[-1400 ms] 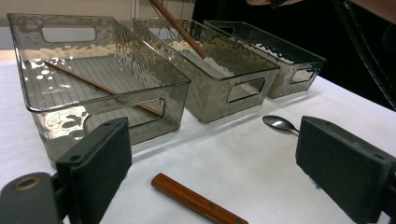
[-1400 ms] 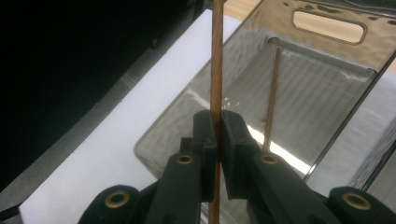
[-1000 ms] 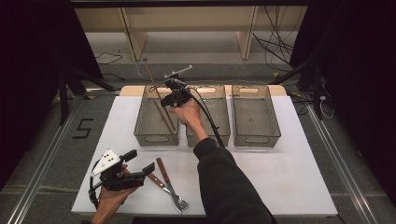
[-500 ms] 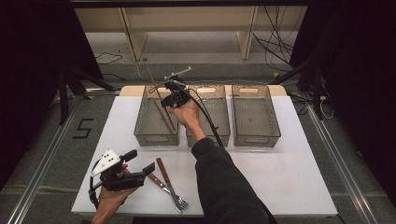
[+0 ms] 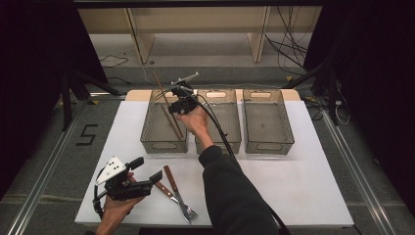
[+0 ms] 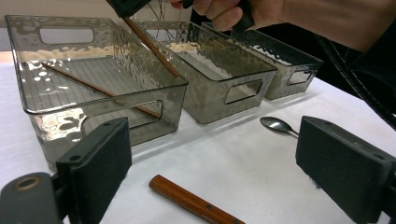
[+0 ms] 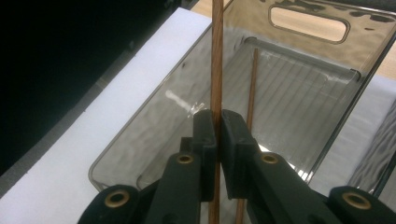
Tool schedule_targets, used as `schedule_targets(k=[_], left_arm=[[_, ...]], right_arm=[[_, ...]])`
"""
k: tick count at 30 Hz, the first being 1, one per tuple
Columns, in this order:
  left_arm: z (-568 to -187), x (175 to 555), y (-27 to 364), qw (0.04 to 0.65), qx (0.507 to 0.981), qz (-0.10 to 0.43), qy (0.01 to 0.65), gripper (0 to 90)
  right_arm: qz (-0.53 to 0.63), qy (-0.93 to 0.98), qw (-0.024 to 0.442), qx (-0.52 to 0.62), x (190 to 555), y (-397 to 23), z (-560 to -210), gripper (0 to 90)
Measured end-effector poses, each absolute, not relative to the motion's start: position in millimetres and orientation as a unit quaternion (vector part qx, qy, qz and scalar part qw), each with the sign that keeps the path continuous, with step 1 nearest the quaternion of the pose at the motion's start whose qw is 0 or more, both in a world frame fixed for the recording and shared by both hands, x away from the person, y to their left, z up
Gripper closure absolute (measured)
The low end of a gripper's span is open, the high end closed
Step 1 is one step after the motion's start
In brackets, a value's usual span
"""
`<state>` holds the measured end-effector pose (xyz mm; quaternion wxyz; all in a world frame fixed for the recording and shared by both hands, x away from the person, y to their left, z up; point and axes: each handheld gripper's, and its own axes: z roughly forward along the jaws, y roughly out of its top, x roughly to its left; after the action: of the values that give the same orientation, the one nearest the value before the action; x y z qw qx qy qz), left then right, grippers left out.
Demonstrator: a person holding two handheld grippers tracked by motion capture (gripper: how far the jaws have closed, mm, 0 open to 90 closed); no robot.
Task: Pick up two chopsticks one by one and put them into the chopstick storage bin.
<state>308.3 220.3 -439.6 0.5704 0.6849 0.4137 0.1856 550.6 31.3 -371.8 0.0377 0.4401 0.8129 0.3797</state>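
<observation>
A: Where is the chopstick [image 7: 216, 70] now?

B: My right hand-held gripper [image 7: 218, 122] has its jaws pinched tight on it, partway along the shaft, above the left bin [image 5: 149, 139]. The stick slants, low end down inside the bin, top end sticking out past the rim. A second stick [image 7: 251, 91] already lies flat on the bin floor.

A: And your left hand-held gripper [image 5: 145, 172]?

B: Resting on the counter [image 5: 293, 176], jaws spread wide, holding nothing, beside the fork [image 5: 180, 199] and the wooden-handled piece [image 6: 194, 202].

A: What could go wrong?

B: I judge the slant is the risk. If I let go with the top end this far over the rim, the stick may tip out or end up propped on the wall instead of lying flat. It could also drop onto the stick already there and bounce.

A: Do the views differ?

B: The right gripper view shows the pinch itself, pads flat against the wood. The left gripper view shows a spoon [image 6: 276, 124] on the counter by the middle bin [image 6: 219, 70], and the lying stick crossing the left bin floor slantwise. The high view gives the row of three bins, the right one [image 5: 288, 142] with nothing in it.
</observation>
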Motion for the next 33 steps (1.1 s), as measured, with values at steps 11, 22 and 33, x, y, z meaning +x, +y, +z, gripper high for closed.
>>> schedule_targets(k=[11, 22, 33], left_arm=[[-440, 308, 220, 0.571, 0.685, 0.186, 0.413, 10.1], [-440, 308, 221, 0.57, 0.685, 0.186, 0.414, 10.0], [-440, 309, 221, 0.568, 0.686, 0.185, 0.415, 10.0]], right_arm=[[0.366, 0.818, 0.041, 0.441, 550, 36, -383, 85.1], [0.368, 0.817, 0.033, 0.443, 546, 31, -378, 57.5], [0.391, 0.827, 0.036, 0.403, 519, -5, -350, 37.0]])
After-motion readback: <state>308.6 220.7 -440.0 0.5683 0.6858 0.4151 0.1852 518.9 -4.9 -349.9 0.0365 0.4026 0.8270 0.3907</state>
